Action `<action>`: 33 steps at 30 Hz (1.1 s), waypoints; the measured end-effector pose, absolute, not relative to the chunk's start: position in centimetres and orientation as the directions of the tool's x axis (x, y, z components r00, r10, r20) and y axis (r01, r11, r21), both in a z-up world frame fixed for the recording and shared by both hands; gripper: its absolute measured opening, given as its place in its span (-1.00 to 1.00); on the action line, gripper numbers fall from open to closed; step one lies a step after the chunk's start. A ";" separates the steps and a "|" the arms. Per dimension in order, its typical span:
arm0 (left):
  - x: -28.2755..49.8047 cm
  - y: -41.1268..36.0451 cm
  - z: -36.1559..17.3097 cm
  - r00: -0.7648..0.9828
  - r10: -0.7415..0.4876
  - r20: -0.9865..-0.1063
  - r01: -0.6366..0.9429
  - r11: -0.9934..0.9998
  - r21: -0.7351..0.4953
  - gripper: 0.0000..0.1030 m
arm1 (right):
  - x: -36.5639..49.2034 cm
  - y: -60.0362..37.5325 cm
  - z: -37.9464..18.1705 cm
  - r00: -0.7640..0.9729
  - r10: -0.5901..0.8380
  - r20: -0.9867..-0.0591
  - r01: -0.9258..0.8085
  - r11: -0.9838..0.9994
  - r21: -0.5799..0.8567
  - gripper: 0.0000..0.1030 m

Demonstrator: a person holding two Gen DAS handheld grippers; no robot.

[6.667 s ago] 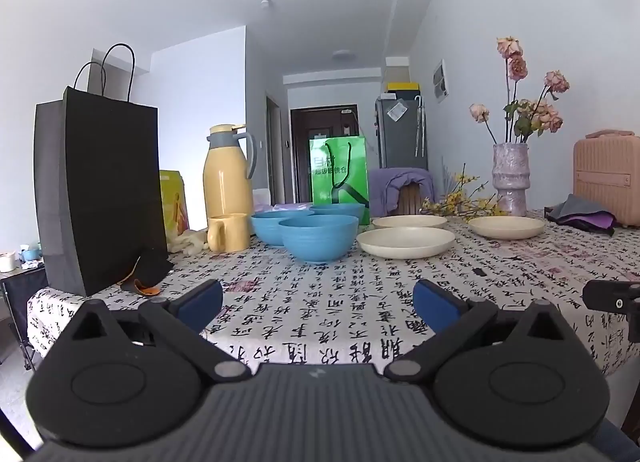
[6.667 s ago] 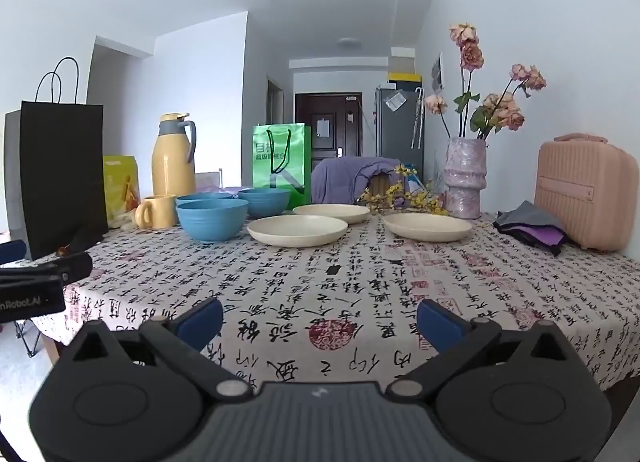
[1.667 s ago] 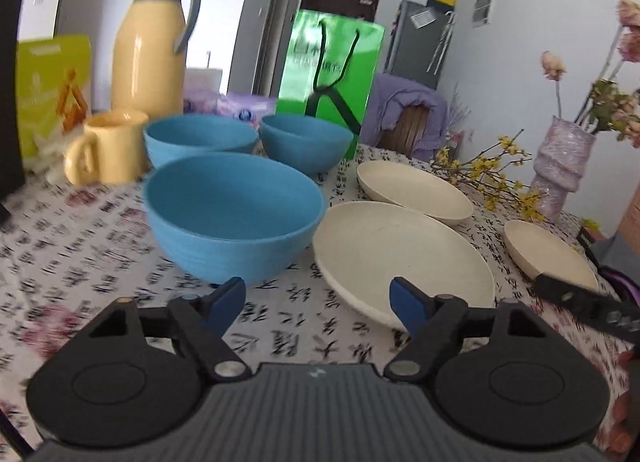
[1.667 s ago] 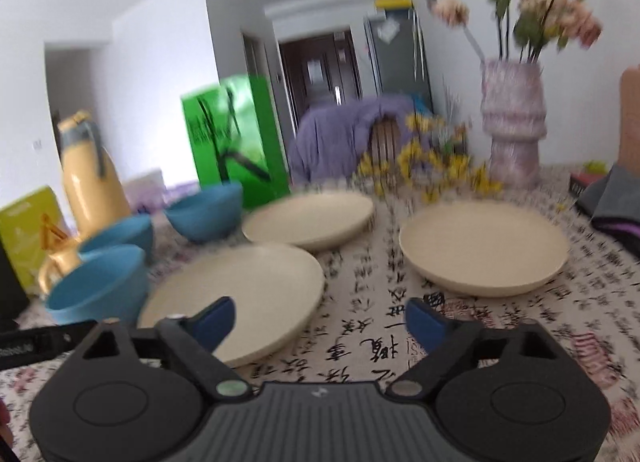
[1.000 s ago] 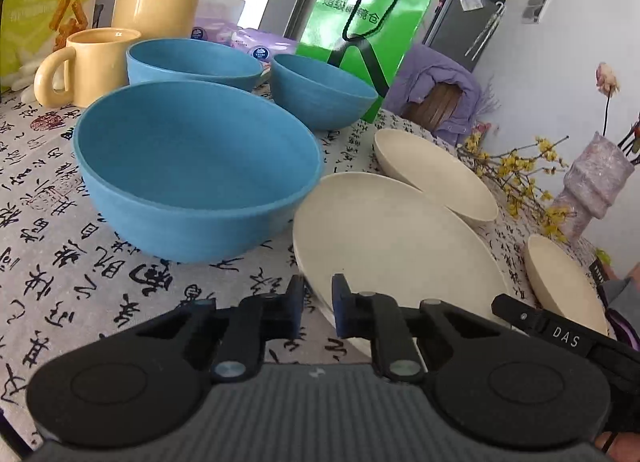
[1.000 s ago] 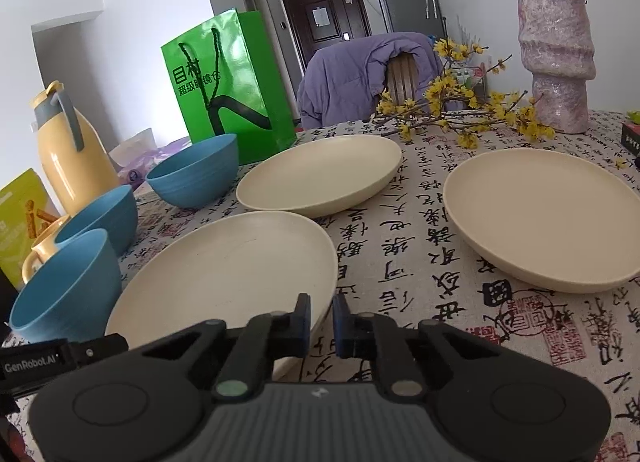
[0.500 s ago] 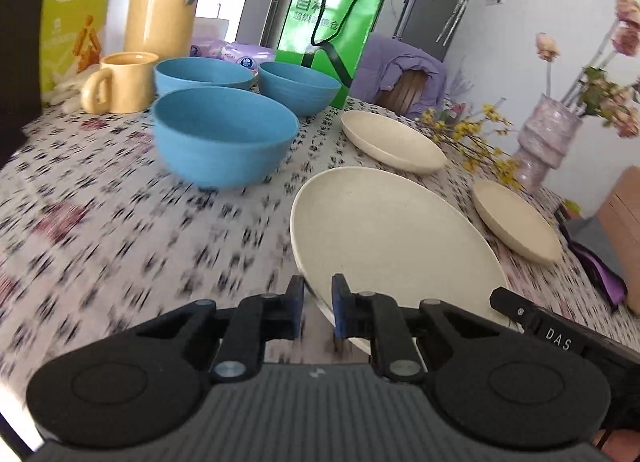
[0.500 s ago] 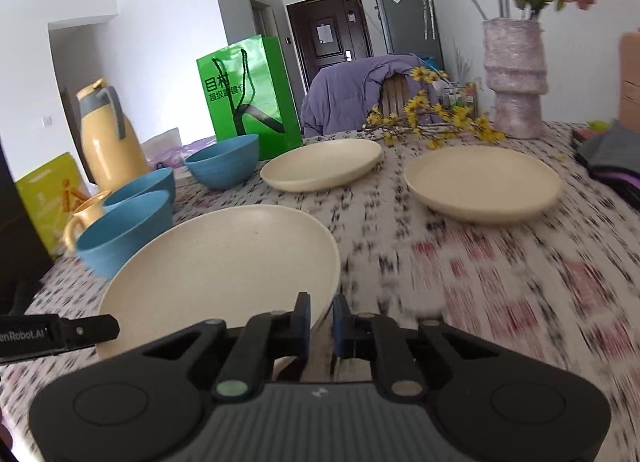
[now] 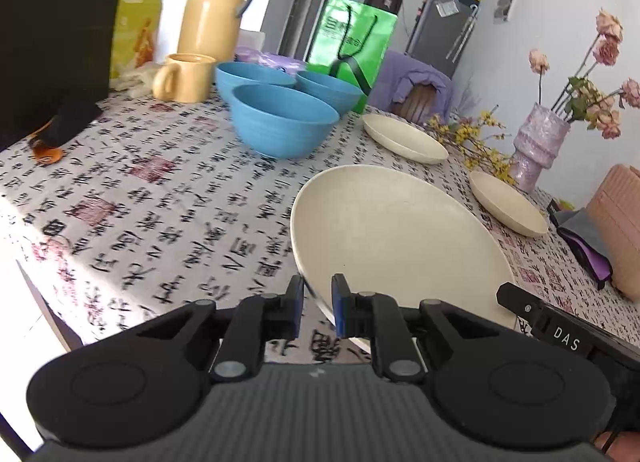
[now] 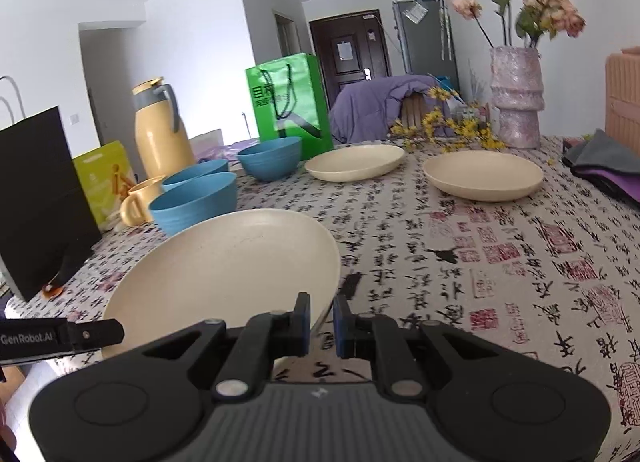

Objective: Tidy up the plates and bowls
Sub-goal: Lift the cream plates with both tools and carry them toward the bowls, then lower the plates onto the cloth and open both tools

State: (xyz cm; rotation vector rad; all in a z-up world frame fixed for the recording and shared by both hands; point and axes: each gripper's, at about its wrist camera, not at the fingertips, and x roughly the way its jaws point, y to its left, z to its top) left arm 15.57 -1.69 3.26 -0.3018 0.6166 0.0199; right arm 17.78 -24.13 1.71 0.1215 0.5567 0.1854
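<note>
While both grippers, left gripper (image 9: 318, 304) and right gripper (image 10: 321, 320), are pinching the round cream plate's (image 9: 400, 242) rim, only the right view is showing the black paper bag's (image 10: 36, 198) handles; the plate is now sitting nearer the table edge than a second ago.

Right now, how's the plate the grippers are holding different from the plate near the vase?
The held plate is pinched at its rim by both the left gripper and right gripper; the plate by the vase lies untouched on the tablecloth. The held one is tilted, the other flat. Both are cream and empty.
</note>
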 end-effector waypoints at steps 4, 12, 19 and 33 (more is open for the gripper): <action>15.4 0.4 3.4 0.828 -0.071 -0.556 -0.095 0.960 -0.265 -0.71 | 18.0 -21.9 1.8 0.831 0.210 -0.515 -0.159 0.977 0.142 -0.77; 16.5 6.8 3.6 0.843 -0.035 -0.537 -0.098 0.971 -0.217 -0.70 | 20.3 -14.9 0.9 0.805 0.243 -0.541 -0.214 0.970 0.117 -0.75; 18.0 12.5 3.1 0.825 -0.009 -0.565 -0.128 0.971 -0.202 -0.70 | 22.0 -9.0 0.1 0.772 0.289 -0.566 -0.266 0.956 0.124 -0.73; 19.0 15.2 2.0 0.825 -0.005 -0.565 -0.143 0.966 -0.217 -0.60 | 23.0 -6.8 -0.5 0.758 0.303 -0.577 -0.288 0.950 0.121 -0.67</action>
